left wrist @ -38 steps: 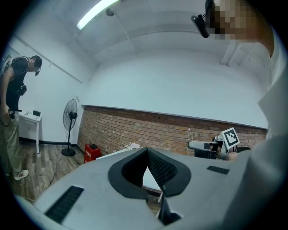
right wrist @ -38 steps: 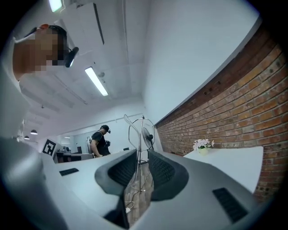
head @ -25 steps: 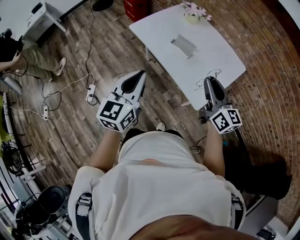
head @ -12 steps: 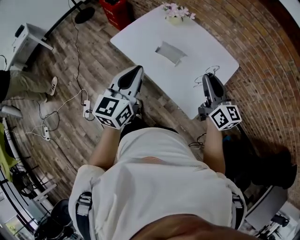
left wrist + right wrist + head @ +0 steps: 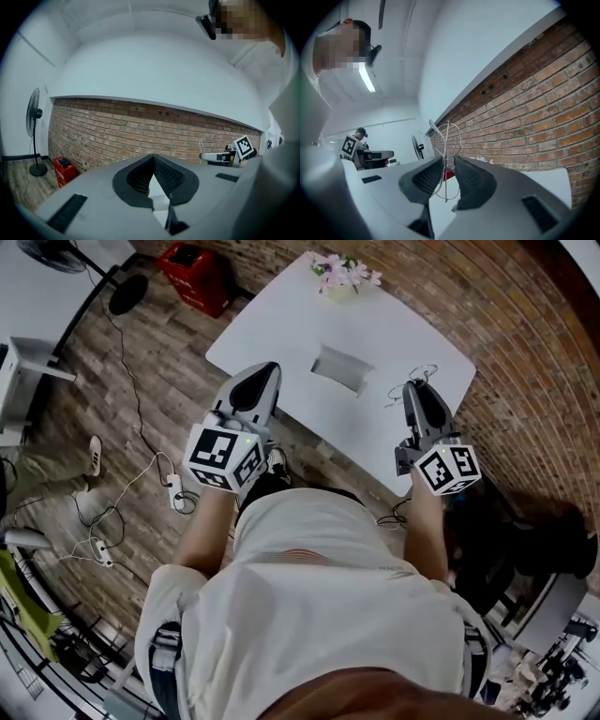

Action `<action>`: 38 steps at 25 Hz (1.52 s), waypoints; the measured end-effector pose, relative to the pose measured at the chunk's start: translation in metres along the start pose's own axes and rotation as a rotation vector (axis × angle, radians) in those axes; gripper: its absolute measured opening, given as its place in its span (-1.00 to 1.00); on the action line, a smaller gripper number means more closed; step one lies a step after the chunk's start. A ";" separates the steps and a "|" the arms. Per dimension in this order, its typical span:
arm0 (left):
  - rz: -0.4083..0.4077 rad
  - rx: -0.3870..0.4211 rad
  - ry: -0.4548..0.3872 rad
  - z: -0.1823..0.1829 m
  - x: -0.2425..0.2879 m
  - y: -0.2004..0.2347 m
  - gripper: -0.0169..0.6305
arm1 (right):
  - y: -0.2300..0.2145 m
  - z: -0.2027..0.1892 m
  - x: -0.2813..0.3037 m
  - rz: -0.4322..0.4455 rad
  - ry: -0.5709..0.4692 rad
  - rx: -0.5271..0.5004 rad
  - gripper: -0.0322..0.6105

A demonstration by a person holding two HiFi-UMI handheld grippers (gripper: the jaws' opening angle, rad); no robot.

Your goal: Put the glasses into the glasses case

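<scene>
left gripper (image 5: 153,157): jaws closed tip to tip, nothing between them; sits at the near-left edge of the table (image 5: 281,324)
case (image 5: 340,367): grey, on the table mid-top, between the two grippers, apart from both
glasses (image 5: 448,136): thin wire frame, pinched in the right gripper, held off the table, right of the case
right gripper (image 5: 413,386): jaws narrow, clamped on the frame

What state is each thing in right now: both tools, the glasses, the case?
Thin wire-framed glasses: gripped, held up off the table.
Right tool: shut on the glasses.
Left tool: shut, empty.
Grey glasses case: lying on the white table, untouched; open or shut unclear.
Pot of pink flowers: upright at the far edge.
</scene>
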State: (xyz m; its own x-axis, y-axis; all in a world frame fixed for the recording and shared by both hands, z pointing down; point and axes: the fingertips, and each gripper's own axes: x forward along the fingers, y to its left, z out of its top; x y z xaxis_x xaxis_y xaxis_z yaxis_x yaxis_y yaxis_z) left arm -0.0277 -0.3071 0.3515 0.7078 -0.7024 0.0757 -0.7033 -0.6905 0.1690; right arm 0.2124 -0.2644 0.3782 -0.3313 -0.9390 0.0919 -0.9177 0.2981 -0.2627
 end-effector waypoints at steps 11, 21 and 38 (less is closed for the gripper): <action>-0.025 -0.036 0.098 -0.028 0.035 0.089 -0.91 | 0.002 -0.035 0.073 -0.099 0.102 -0.034 -0.48; -0.022 -0.070 0.120 -0.040 0.067 0.078 -0.91 | -0.041 -0.061 0.114 -0.075 0.312 -0.232 -0.48; 0.105 -0.195 0.190 -0.080 0.064 0.098 -0.91 | -0.064 -0.274 0.183 0.217 1.055 -0.618 -0.48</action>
State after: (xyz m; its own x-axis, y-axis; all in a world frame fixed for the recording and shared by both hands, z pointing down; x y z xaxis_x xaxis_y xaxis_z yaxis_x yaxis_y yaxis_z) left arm -0.0462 -0.4054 0.4511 0.6445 -0.7106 0.2823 -0.7604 -0.5567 0.3346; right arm 0.1503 -0.4083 0.6753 -0.2407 -0.3488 0.9058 -0.6766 0.7294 0.1011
